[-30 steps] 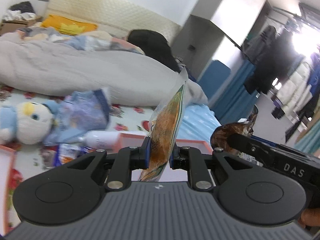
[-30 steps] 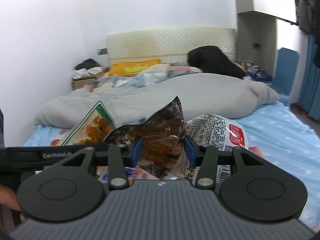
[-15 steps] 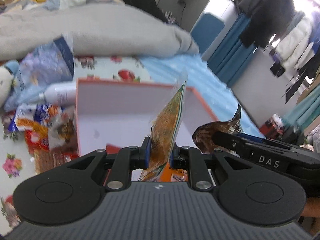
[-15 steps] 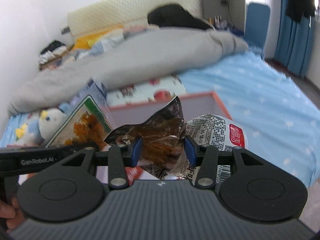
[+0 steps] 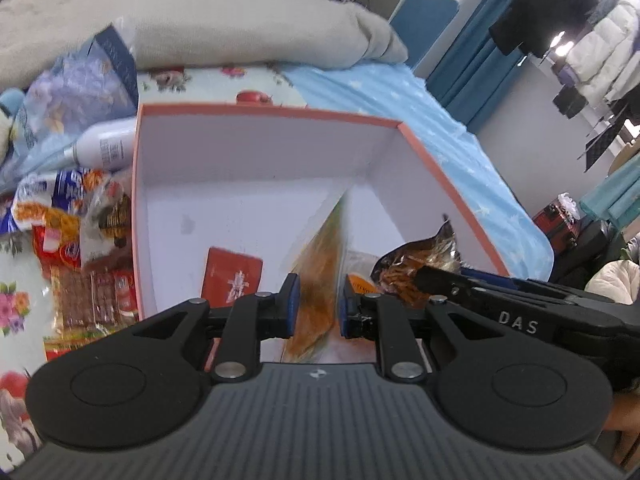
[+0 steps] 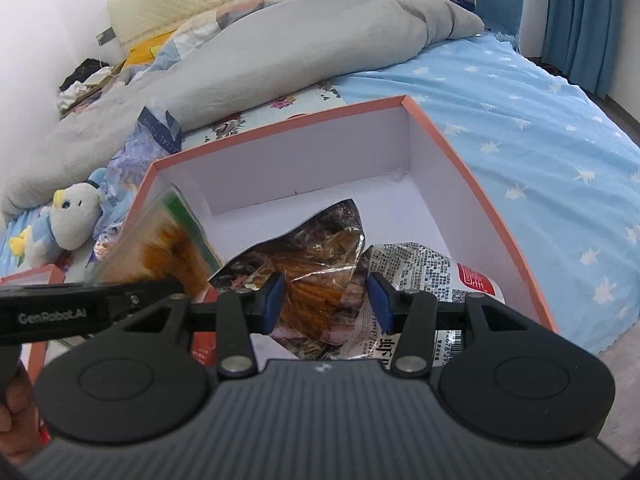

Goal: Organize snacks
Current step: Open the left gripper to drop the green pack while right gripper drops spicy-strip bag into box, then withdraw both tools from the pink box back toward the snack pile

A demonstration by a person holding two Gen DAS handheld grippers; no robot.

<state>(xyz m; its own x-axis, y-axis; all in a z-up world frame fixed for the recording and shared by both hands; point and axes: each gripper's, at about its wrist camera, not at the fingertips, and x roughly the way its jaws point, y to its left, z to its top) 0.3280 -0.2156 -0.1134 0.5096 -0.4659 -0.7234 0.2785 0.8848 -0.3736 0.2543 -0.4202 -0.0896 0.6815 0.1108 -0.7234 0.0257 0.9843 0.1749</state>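
An open orange-rimmed white box (image 5: 256, 112) (image 6: 404, 101) lies on the bed below both grippers. My left gripper (image 5: 315, 306) is open; a clear orange snack packet (image 5: 318, 280) (image 6: 160, 248), blurred, hangs between its parted fingers over the box. My right gripper (image 6: 326, 300) is shut on a dark packet of brown sticks (image 6: 316, 264) (image 5: 416, 264) together with a white printed packet (image 6: 424, 276), above the box's near right part. A red packet (image 5: 232, 276) lies on the box floor.
Several snack packets (image 5: 68, 240) and a white bottle (image 5: 104, 148) lie on the floral sheet left of the box. A blue foil bag (image 5: 72, 84), a plush bird (image 6: 68, 216) and a grey duvet (image 6: 280, 48) lie beyond. A second orange box edge (image 6: 32, 276) sits at left.
Both grippers tilted down over the box. My left fingers parted and the orange packet is slipping down, blurred. My right gripper keeps its packets.
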